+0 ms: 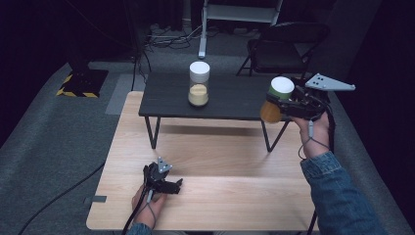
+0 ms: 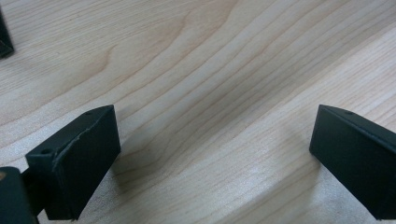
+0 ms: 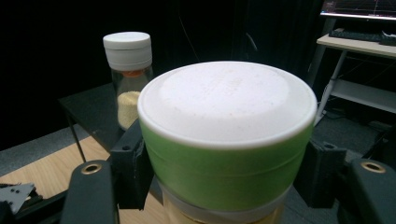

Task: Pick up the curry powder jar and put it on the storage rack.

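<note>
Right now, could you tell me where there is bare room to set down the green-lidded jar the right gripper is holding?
The dark shelf is bare on both sides of the white-lidded jar; the right half, below the held green-lidded jar in the right gripper, is nearest. The wooden table is open in front of the shelf legs. Only its near-left corner is taken, by the left gripper.

jars: 2 (image 1: 278, 99) (image 1: 199, 83) | tables: 2 (image 1: 205, 161) (image 1: 230, 100) | chairs: 1 (image 1: 281, 49) | grippers: 2 (image 1: 288, 105) (image 1: 169, 185)

Black gripper (image 1: 274, 104) with grey three-cornered plate — denim sleeve (image 1: 337, 196), trailing grey cable.
</note>
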